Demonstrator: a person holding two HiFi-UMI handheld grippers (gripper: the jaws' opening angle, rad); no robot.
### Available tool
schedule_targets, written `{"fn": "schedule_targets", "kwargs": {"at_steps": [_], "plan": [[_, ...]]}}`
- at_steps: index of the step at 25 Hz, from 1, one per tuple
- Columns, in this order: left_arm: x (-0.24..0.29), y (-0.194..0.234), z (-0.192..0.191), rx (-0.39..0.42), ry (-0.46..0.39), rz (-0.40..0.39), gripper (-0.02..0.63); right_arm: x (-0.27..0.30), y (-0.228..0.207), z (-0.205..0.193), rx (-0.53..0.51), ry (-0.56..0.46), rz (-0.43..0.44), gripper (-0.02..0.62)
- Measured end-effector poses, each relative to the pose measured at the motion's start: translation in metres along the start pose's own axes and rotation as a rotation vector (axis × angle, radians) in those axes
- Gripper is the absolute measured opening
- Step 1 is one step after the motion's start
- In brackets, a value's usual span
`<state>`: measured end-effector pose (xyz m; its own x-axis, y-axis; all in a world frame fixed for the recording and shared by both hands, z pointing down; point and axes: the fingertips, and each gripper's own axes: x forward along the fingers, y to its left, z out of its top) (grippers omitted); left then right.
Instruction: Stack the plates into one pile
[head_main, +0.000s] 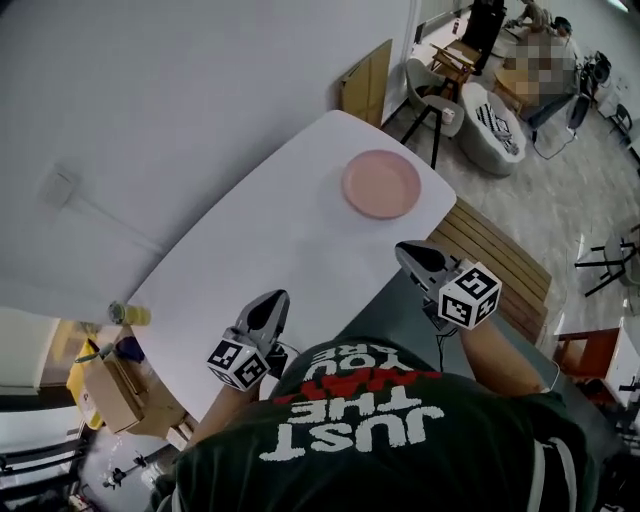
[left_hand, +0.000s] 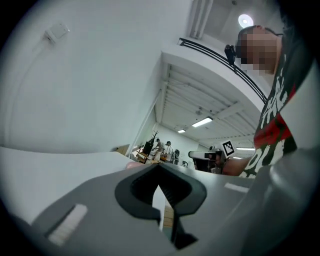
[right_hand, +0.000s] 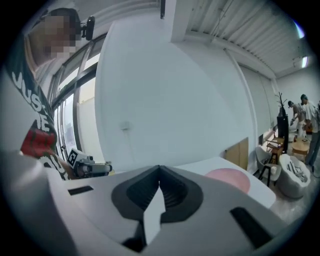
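A pink plate (head_main: 381, 184) lies flat near the far right corner of the white table (head_main: 270, 240); whether it is one plate or a pile I cannot tell. The right gripper view shows it as a pink disc (right_hand: 227, 179) beyond the jaws, and the left gripper view shows only a pink sliver (left_hand: 131, 165). My left gripper (head_main: 271, 304) hovers over the table's near edge, shut and empty, its jaws meeting (left_hand: 159, 167). My right gripper (head_main: 412, 252) is held just off the table's right edge, also shut with nothing in it (right_hand: 160, 167). Both are well short of the plate.
A slatted wooden bench (head_main: 505, 262) runs along the table's right side. A wooden board (head_main: 365, 80) leans on the wall past the far end, with chairs (head_main: 430, 95) behind. A cardboard box (head_main: 115, 388) and a yellow bottle (head_main: 130, 314) sit at lower left.
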<state>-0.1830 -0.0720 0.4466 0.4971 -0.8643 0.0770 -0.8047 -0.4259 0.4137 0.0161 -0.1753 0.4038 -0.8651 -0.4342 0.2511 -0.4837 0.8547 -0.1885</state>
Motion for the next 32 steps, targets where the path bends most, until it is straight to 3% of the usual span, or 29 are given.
{"fn": "schedule_targets", "kwargs": {"at_steps": [4,7,14,19,25,32], "plan": [[-0.008,0.011,0.013,-0.003,-0.055,0.064,0.008,0.037,-0.011,0.019,-0.034,0.022,0.096,0.008],[0.015,0.015,0.018,0.026,-0.073,0.143,0.008,0.054,-0.040,0.032,-0.079,0.026,0.185,0.008],[0.150,-0.007,0.025,0.054,-0.244,0.365,0.008,0.065,-0.189,0.058,-0.206,0.037,0.432,0.008],[0.246,-0.048,0.033,-0.032,-0.346,0.490,0.008,0.057,-0.277,0.074,-0.259,0.124,0.574,0.008],[0.291,-0.081,0.038,-0.016,-0.364,0.567,0.008,0.052,-0.328,0.073,-0.212,0.158,0.622,0.006],[0.286,-0.087,0.042,0.043,-0.309,0.581,0.008,0.055,-0.324,0.067,-0.182,0.143,0.589,0.006]]}}
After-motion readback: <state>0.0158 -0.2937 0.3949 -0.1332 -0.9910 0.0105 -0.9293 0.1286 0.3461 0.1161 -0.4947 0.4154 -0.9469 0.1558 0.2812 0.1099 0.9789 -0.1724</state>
